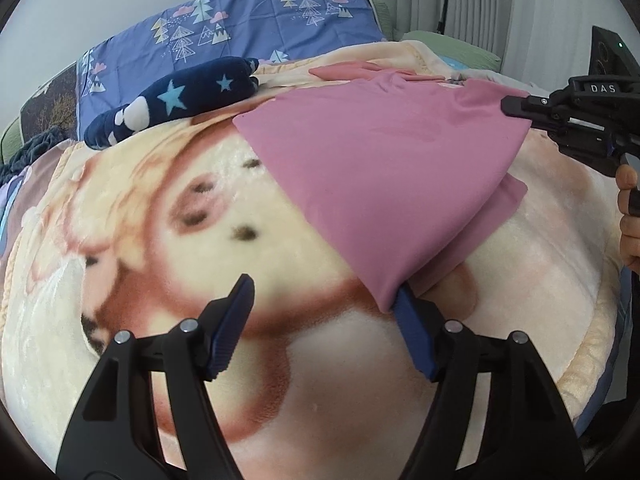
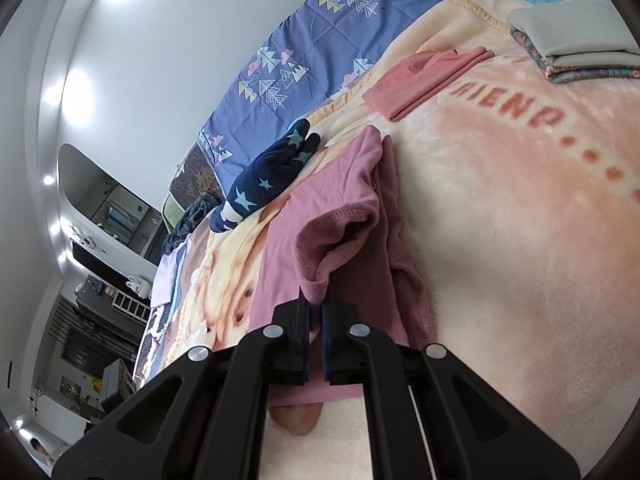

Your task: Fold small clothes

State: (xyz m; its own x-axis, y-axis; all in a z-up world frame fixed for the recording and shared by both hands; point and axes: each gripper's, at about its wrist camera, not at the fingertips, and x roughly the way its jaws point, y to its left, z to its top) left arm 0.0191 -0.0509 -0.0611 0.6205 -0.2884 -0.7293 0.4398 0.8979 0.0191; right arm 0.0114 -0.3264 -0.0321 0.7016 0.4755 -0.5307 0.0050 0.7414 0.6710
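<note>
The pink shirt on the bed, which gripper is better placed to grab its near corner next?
Left. The left gripper is open right at the pink shirt's near corner; the right gripper is already shut on its hem.

Your left gripper's (image 1: 324, 300) right pad tip is tucked under the pink shirt's (image 1: 372, 168) corner, so contact there is hidden. Your right hand (image 1: 630, 216) runs off the frame edge (only fingers show). In the right wrist view, the shirt's hem vanishes between the right gripper's (image 2: 316, 308) pads. Room clutter at left is too small to name.
</note>
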